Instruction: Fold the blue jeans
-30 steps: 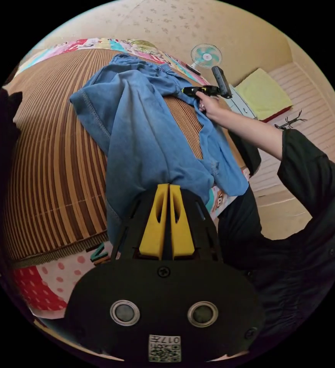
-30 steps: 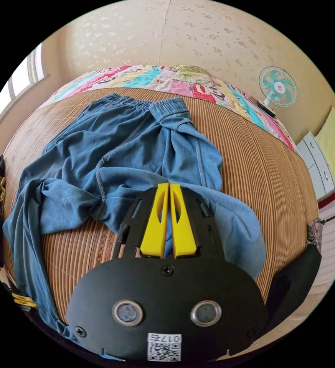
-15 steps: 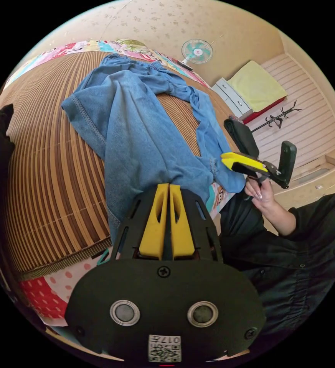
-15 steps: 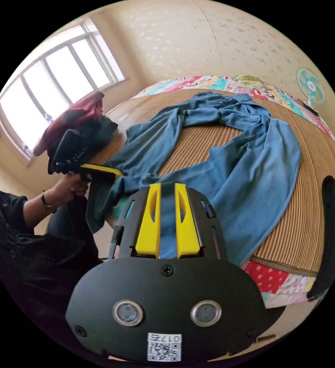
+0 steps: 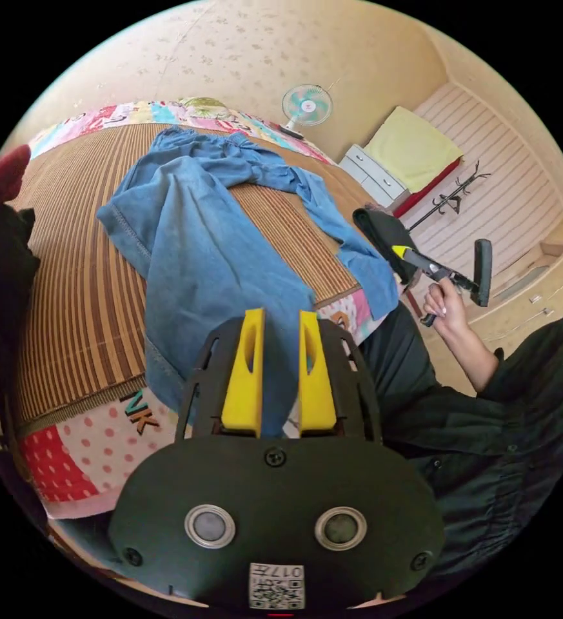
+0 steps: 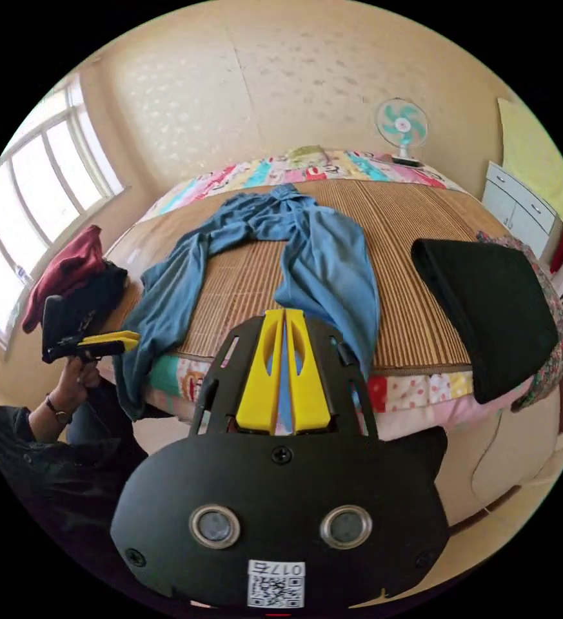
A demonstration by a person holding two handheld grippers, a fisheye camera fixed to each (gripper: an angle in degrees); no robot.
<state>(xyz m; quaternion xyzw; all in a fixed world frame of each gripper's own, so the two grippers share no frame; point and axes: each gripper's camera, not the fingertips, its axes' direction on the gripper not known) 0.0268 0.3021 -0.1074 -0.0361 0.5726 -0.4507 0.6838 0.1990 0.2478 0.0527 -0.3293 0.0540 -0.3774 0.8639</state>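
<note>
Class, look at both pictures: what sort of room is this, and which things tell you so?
Most likely a bedroom in a home. A bed with a patterned quilt and bamboo mat fills the middle, a drawer unit stands by the wall, and a fan sits behind.

A woven bamboo mat (image 6: 416,219) is lying over a colourful patchwork bedsheet (image 6: 416,390). A folded black garment (image 6: 487,309) is resting on the mat near its edge. A small fan (image 6: 402,126) is standing beyond the bed, near a white drawer cabinet (image 6: 516,206). Dark red clothes (image 6: 68,271) are sitting under the window (image 6: 29,193).
</note>
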